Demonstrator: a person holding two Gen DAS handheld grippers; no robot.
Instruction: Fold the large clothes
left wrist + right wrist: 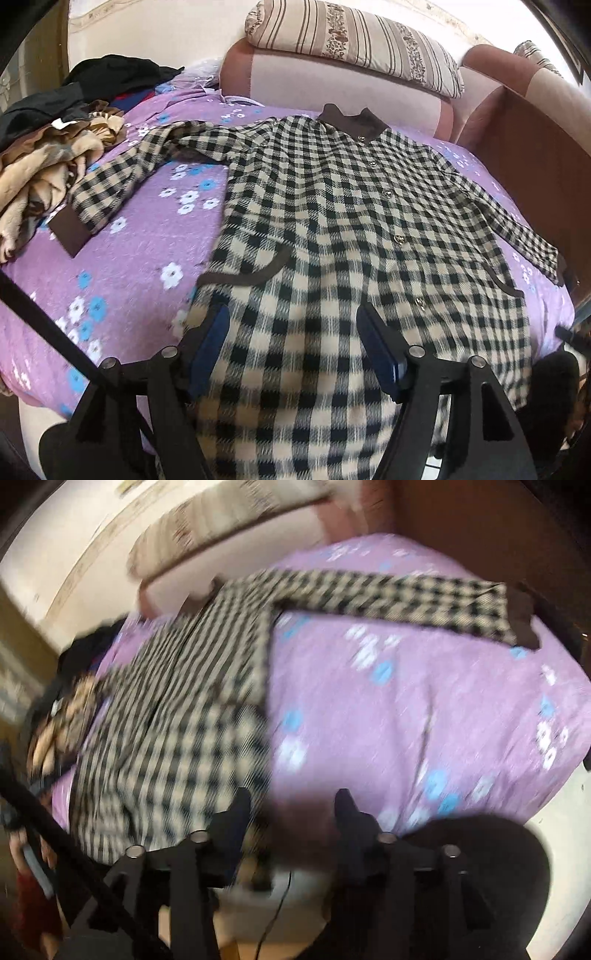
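A long black-and-cream checked coat [332,206] with a brown collar lies flat, front up and buttoned, on a purple flowered bedspread [147,236]. Both sleeves are spread out to the sides. My left gripper [293,314] is open and empty, held just above the coat's lower part. In the blurred right wrist view, my right gripper [291,801] is open and empty above the bedspread [424,701], beside the right edge of the coat [177,720]. The coat's right sleeve [406,598] stretches out across the bed beyond it.
A heap of tan, brown and black clothes [48,155] sits on the bed's left side. A striped pillow [354,40] rests on pink rolled bedding [332,85] at the head. A brown wooden panel [535,155] borders the right side.
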